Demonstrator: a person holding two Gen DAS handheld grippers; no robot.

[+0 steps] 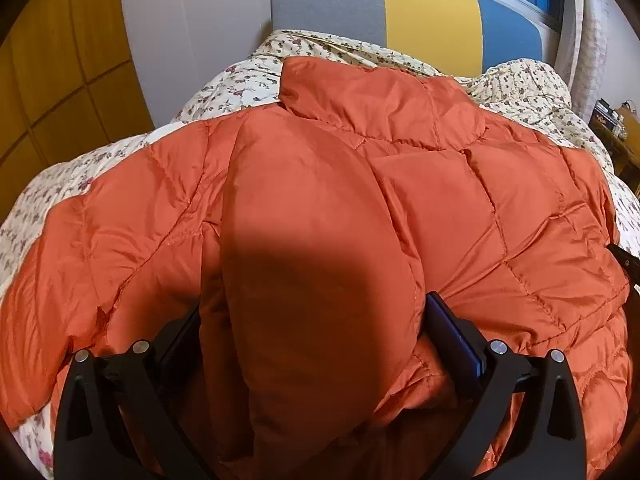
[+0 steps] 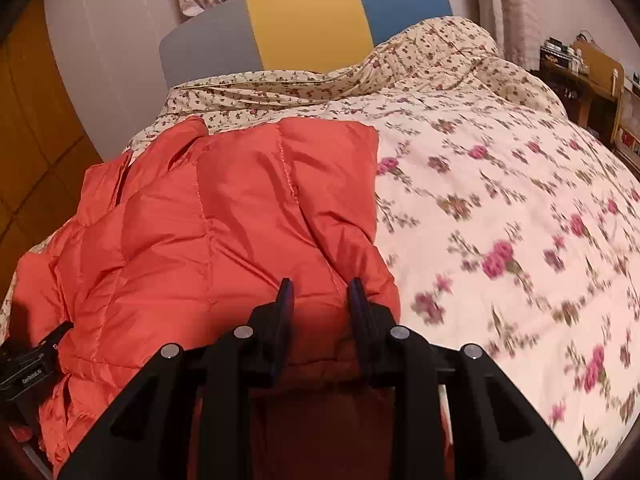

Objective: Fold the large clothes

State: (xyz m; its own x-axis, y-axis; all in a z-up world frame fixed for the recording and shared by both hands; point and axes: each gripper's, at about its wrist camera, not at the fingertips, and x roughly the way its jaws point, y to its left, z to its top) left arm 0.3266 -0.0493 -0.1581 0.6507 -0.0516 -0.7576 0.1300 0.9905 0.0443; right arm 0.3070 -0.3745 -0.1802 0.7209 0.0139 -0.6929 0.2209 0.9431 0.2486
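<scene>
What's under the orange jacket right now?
The jacket lies on a floral quilt, which shows around it. Anything directly beneath the jacket is covered, so I can't tell whether something else lies there.

Small white lettering marks the left gripper's black mount (image 2: pixel 28 372), too small to read.

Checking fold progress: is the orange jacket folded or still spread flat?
Partly folded. The orange jacket lies on the floral bedspread with a padded section doubled over its middle; both grippers' jaws pinch fabric at the near edge.
</scene>
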